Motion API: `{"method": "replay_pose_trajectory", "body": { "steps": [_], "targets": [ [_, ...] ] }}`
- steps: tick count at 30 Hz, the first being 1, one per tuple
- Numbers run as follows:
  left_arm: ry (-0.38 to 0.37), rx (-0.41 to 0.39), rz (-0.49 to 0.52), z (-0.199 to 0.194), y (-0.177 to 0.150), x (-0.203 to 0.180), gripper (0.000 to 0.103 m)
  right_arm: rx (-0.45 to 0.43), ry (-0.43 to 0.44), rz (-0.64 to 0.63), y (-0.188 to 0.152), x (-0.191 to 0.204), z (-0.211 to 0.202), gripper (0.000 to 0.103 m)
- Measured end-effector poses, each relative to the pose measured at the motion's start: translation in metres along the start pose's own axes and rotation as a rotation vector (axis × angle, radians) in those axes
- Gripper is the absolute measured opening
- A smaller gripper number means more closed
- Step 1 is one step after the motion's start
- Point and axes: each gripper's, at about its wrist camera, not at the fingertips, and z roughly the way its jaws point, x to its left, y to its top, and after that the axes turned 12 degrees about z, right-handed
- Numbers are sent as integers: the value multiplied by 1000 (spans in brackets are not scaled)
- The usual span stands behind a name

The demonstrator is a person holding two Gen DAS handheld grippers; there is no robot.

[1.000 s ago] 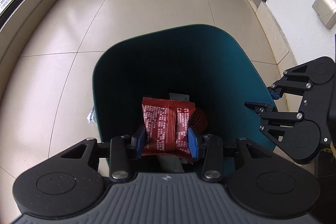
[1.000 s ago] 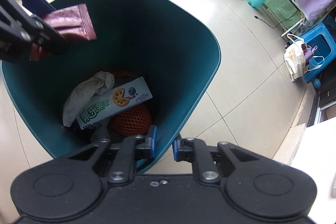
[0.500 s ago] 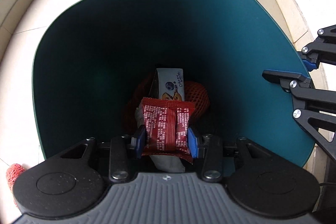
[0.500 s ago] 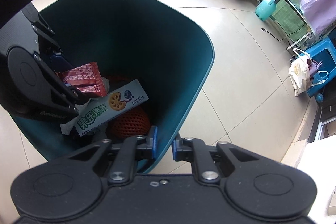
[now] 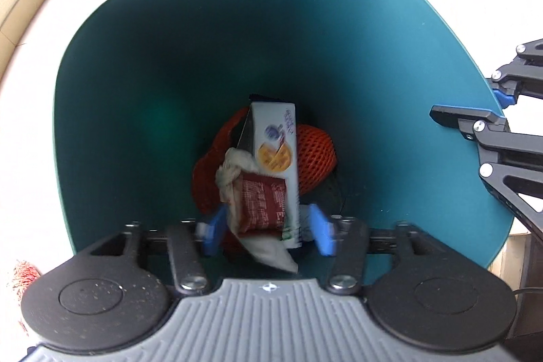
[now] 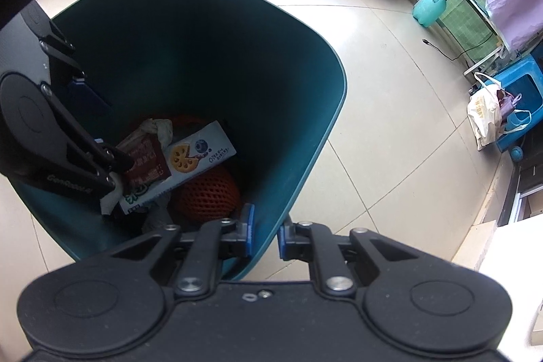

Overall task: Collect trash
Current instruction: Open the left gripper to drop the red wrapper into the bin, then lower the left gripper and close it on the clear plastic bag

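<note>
The left gripper [image 5: 266, 234], jaws opening, is inside the teal bin [image 5: 142, 63], the red wrapper [image 5: 263, 202] loose between; the right gripper [image 6: 264, 234] pinches the bin rim [image 6: 334, 97]

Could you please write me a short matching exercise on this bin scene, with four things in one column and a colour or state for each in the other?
Things:
1. trash bin
2. foam fruit net
3. left gripper
4. right gripper

Colour or state:
A. orange
B. clamped on the bin's rim
C. teal
D. jaws opening, red wrapper loose between them

Pairs: 1-C, 2-A, 3-D, 4-B
</note>
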Motion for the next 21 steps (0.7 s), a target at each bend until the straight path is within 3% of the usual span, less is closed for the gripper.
{"method": "replay_pose_trajectory", "body": {
  "steps": [8, 13, 21],
  "targets": [
    [-62, -72, 9, -30, -12, -1, 63, 17, -16, -5, 5, 5, 4, 13],
    [-61, -128, 21, -56, -22, 1, 69, 34, -28, -4, 9, 7, 7, 13],
    [-41, -187, -20, -94, -37, 27, 69, 67, -41, 5, 13, 9, 11, 15]
  ]
}}
